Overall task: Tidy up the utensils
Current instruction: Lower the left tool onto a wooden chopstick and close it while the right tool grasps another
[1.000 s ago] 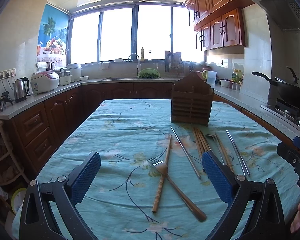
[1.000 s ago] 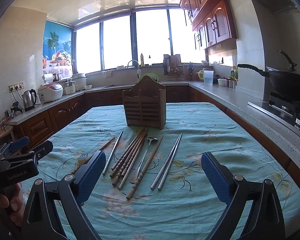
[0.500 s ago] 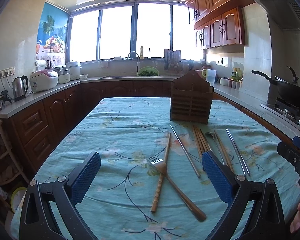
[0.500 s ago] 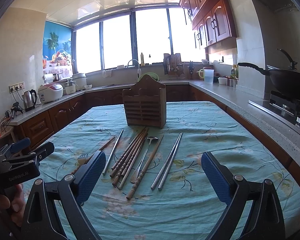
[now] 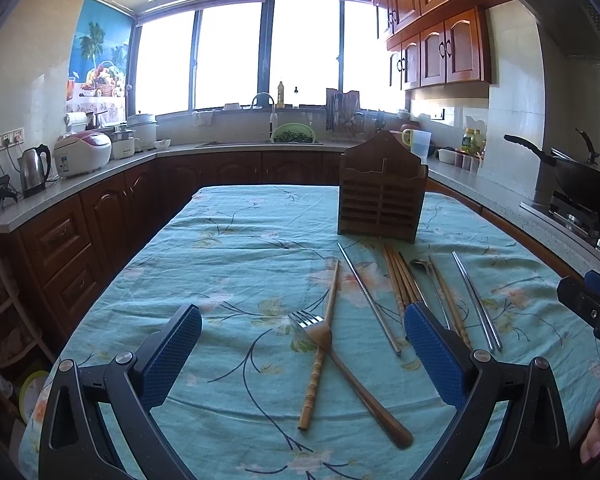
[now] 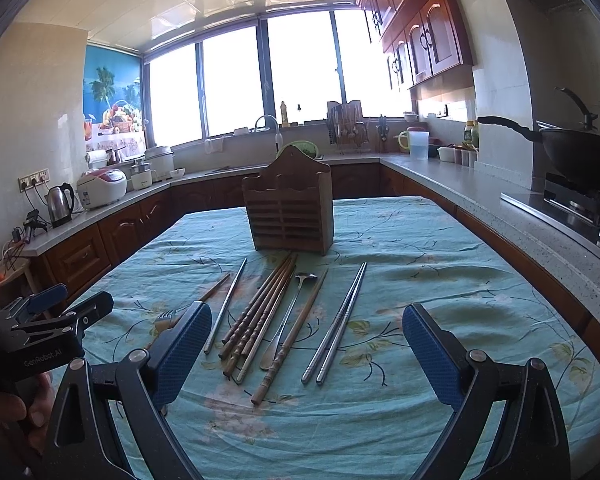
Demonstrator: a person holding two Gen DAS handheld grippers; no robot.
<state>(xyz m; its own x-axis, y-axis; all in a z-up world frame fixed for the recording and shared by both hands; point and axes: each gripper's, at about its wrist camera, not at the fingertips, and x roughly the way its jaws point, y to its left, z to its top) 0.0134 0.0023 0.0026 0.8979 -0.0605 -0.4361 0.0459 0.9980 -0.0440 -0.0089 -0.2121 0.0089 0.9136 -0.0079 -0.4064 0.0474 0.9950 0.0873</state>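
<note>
A wooden utensil holder (image 5: 382, 194) stands upright on the table, also in the right wrist view (image 6: 289, 210). In front of it lie a wooden fork (image 5: 342, 354) crossed over a bamboo chopstick (image 5: 319, 350), a steel chopstick (image 5: 368, 298), a bundle of brown chopsticks (image 6: 258, 314), a metal spoon (image 6: 288, 318), a bamboo chopstick (image 6: 290, 338) and a pair of steel chopsticks (image 6: 336, 324). My left gripper (image 5: 302, 354) is open and empty above the fork. My right gripper (image 6: 306, 354) is open and empty above the chopsticks.
The table carries a teal floral cloth (image 5: 236, 264). Wooden cabinets and a counter with a kettle (image 5: 34, 168) and rice cooker (image 5: 84, 154) run along the left and back. A stove with a black wok (image 6: 576, 154) is at the right.
Both views have shifted only slightly; the left gripper has edged a little forward and down over the fork. Both grippers stay open and the utensils have not moved.
</note>
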